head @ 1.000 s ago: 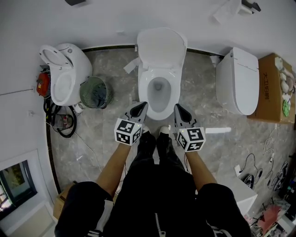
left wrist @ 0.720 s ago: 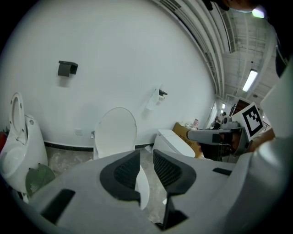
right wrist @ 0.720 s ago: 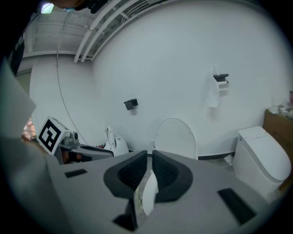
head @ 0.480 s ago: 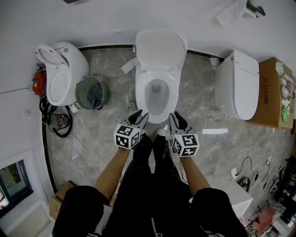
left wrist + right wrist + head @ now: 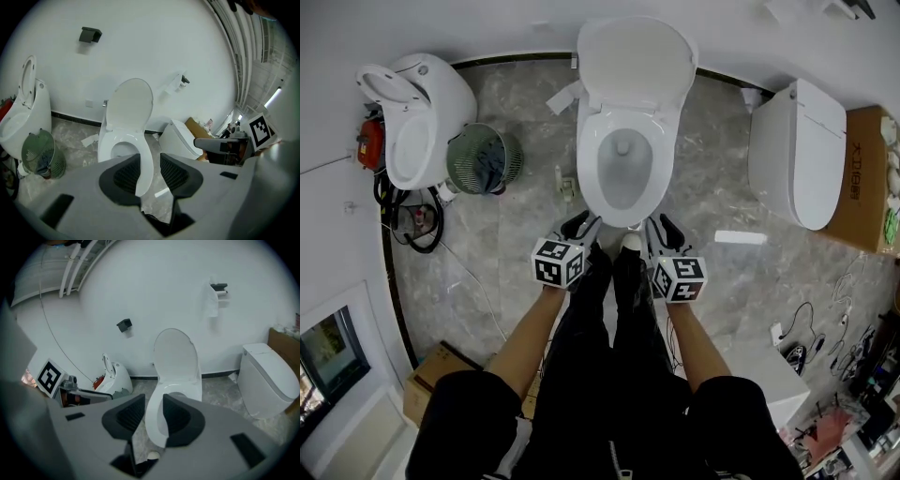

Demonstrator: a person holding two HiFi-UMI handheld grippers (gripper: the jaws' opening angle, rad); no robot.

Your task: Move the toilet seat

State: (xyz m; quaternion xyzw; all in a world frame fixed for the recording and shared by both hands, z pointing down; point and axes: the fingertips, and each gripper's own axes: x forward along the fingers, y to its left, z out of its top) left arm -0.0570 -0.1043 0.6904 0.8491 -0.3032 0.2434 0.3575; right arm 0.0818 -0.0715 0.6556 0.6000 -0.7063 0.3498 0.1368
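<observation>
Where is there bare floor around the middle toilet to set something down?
The widest bare floor lies between the middle toilet and the closed right toilet. A second patch lies between the green basket and the person's legs. It is crowded by the cables beside the left toilet, and by the wires at lower right.

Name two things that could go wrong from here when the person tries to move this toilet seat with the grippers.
1. The left gripper and right gripper have just been opening, with nothing between their jaws yet. The smooth toilet seat lies flat on the bowl, so a shallow pinch may slip and drop it.
2. The lid stands upright behind; a fast swing could bang it.
</observation>
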